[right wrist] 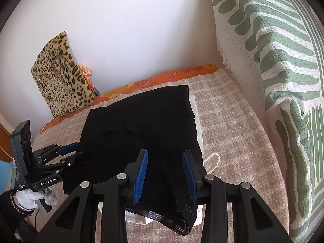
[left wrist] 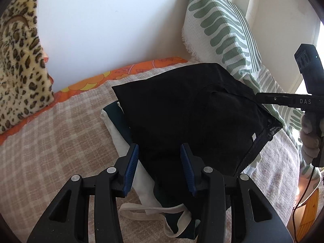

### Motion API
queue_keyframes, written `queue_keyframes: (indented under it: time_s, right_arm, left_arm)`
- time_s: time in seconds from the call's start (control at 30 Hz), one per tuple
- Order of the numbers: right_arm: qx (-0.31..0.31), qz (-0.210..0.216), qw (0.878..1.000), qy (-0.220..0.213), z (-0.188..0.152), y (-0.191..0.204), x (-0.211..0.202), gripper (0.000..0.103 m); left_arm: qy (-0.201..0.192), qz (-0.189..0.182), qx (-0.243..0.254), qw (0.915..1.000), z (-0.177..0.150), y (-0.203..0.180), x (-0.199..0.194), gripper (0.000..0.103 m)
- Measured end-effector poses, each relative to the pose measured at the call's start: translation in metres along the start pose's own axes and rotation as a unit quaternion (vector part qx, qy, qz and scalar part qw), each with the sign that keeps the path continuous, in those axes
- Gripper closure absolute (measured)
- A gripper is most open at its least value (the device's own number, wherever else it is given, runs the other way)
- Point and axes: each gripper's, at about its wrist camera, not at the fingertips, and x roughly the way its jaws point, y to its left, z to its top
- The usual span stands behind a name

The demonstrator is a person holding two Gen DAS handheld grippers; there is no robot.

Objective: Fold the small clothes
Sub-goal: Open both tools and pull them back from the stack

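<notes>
A black garment [left wrist: 182, 105] [right wrist: 141, 117] lies spread on top of a small stack on the bed. Under it show a white piece [left wrist: 113, 129] [right wrist: 194, 105] and a dark green piece [left wrist: 115, 109], with a white strap [left wrist: 141, 212] trailing near me. My left gripper [left wrist: 159, 145] [right wrist: 78, 150] hovers open over the black garment's near left edge, with fabric below its pads, not pinched. My right gripper [right wrist: 165, 152] [left wrist: 261, 99] is over the garment's mesh-lined right corner. Its jaws stand apart, still easing wider, and nothing is pressed between them.
The stack rests on a beige plaid blanket [left wrist: 50, 141] [right wrist: 232, 131] over an orange sheet [left wrist: 97, 79]. A leopard-print cushion [left wrist: 18, 60] [right wrist: 60, 75] leans on the white wall. A green-and-white pillow [left wrist: 218, 26] [right wrist: 283, 60] stands at the right. A gloved hand [right wrist: 30, 198] holds the left gripper.
</notes>
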Motion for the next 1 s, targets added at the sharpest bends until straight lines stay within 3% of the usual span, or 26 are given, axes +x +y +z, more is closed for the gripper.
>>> queue_keyframes:
  time_s: [0.13, 0.27, 0.37, 0.57, 0.7, 0.83, 1.0]
  right_arm:
    - [-0.007, -0.022, 0.999, 0.038, -0.010, 0.001, 0.009, 0.063]
    - [-0.017, -0.028, 0.999, 0.025, -0.014, 0.013, -0.011, 0.063]
    - [-0.029, -0.034, 0.999, 0.001, -0.011, 0.029, -0.035, 0.062]
    - [-0.046, -0.038, 0.997, -0.043, -0.005, 0.068, -0.077, 0.057]
    - [-0.049, -0.038, 0.995, -0.078, -0.003, 0.094, -0.105, 0.036]
    - [-0.058, -0.034, 0.992, -0.103, -0.001, 0.122, -0.129, 0.031]
    - [-0.066, -0.032, 0.988, -0.134, -0.014, 0.156, -0.147, 0.017]
  left_arm:
    - [-0.018, 0.000, -0.011, 0.9998, 0.002, 0.001, -0.023, 0.062]
    - [-0.037, -0.002, -0.005, 0.9993, 0.003, -0.004, -0.053, 0.062]
    - [-0.055, 0.002, -0.003, 0.9985, 0.002, -0.010, -0.078, 0.047]
    - [-0.094, 0.003, 0.009, 0.9956, -0.003, -0.018, -0.131, 0.035]
    - [-0.118, 0.004, 0.006, 0.9930, -0.008, -0.016, -0.166, 0.027]
    - [-0.139, 0.012, 0.004, 0.9902, -0.015, -0.011, -0.199, 0.022]
    - [-0.151, 0.014, -0.002, 0.9884, -0.034, -0.005, -0.228, 0.020]
